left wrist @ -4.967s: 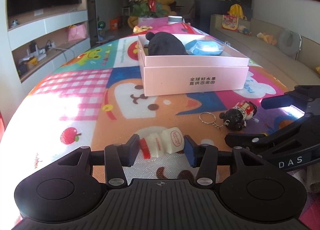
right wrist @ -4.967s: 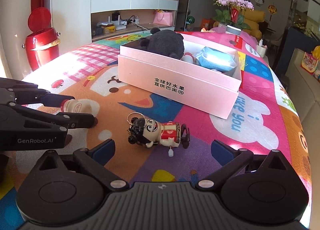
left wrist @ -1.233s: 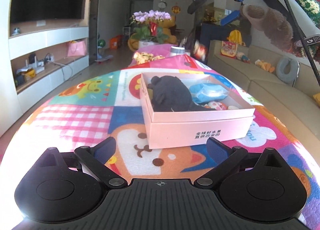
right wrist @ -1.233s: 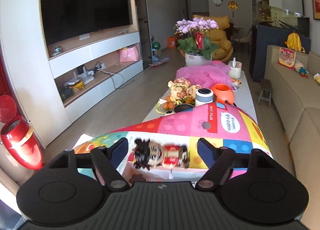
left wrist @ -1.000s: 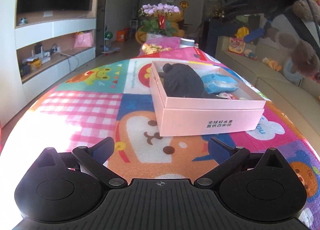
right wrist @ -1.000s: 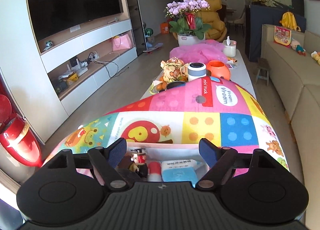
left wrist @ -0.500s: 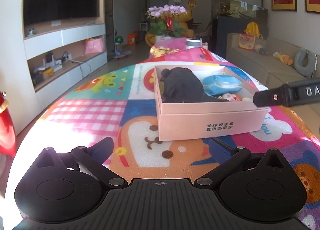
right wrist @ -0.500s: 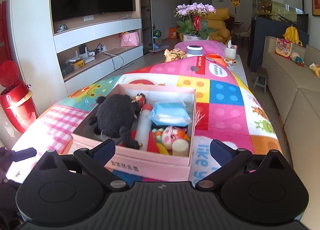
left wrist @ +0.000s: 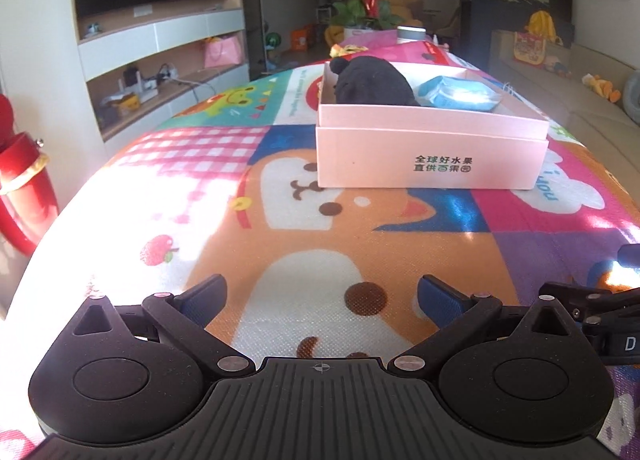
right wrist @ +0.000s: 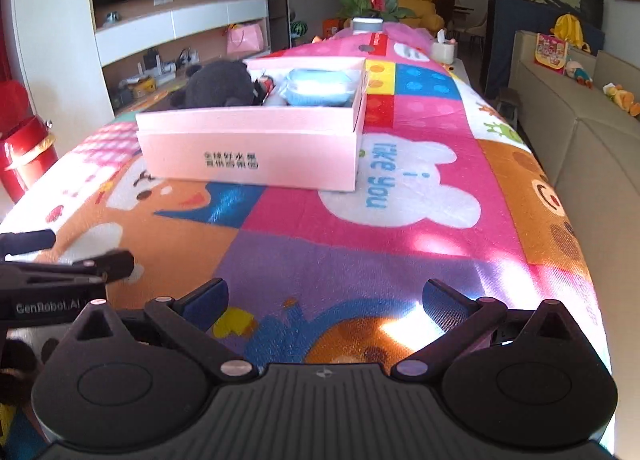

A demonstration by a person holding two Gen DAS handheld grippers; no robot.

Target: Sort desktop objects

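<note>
Both wrist cameras looked forward and downward, low over the patterned mat (left wrist: 280,220). Each faced the pink box (left wrist: 432,156) (right wrist: 248,148) ahead, the right view perhaps slightly blurred, from opposite sides.

A broad stretch of the colourful mat (left wrist: 280,244) is lying bare on the near side, giving open passage. Farther off, the pink box (left wrist: 432,148) is standing in the way, its raised walls enclosing a black plush (left wrist: 372,82) and a blue packet (left wrist: 460,94).
</note>
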